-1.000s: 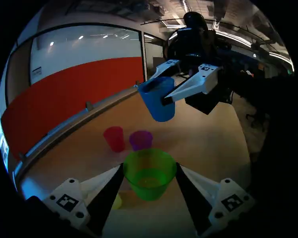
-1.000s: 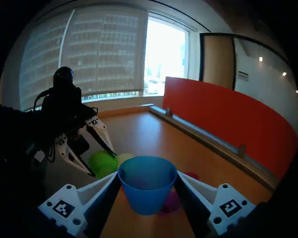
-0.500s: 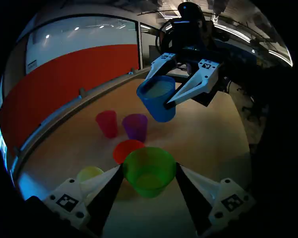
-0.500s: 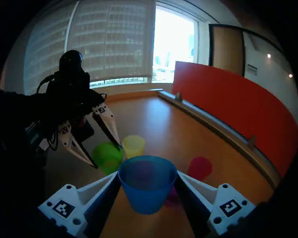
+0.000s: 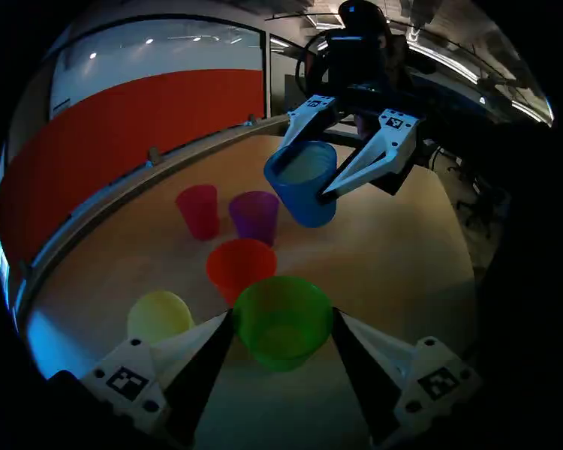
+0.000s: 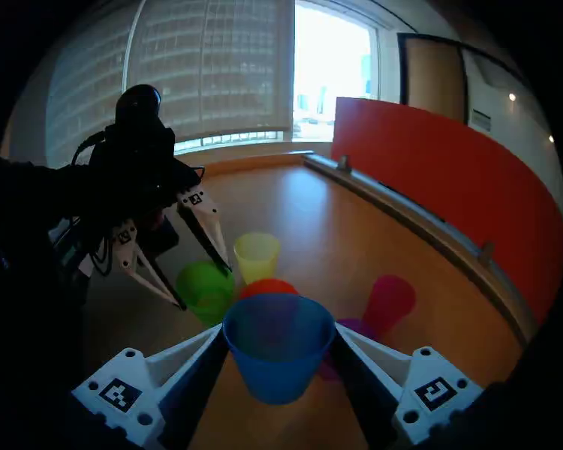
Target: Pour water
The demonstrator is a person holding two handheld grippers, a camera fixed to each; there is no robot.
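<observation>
My left gripper (image 5: 281, 330) is shut on a green cup (image 5: 283, 321), held low over the wooden table (image 5: 386, 247). Across from it, my right gripper (image 5: 323, 169) is shut on a blue cup (image 5: 302, 180), which hangs tilted in the air with its mouth turned toward the green cup. In the right gripper view the blue cup (image 6: 278, 345) sits between the right gripper (image 6: 279, 341) fingers, and farther off the left gripper (image 6: 206, 289) holds the green cup (image 6: 204, 289).
On the table stand a red cup (image 5: 240, 266), a yellow cup (image 5: 158, 316), a pink cup (image 5: 199, 211) and a purple cup (image 5: 255, 215). A red partition (image 5: 116, 127) runs along the table's far edge. A person in dark sleeves (image 6: 49, 202) holds the grippers.
Both views have tipped downward, bringing the red and yellow cups into sight. The blue cup has tilted so its mouth faces the left gripper. Both grippers stay shut on their cups.
</observation>
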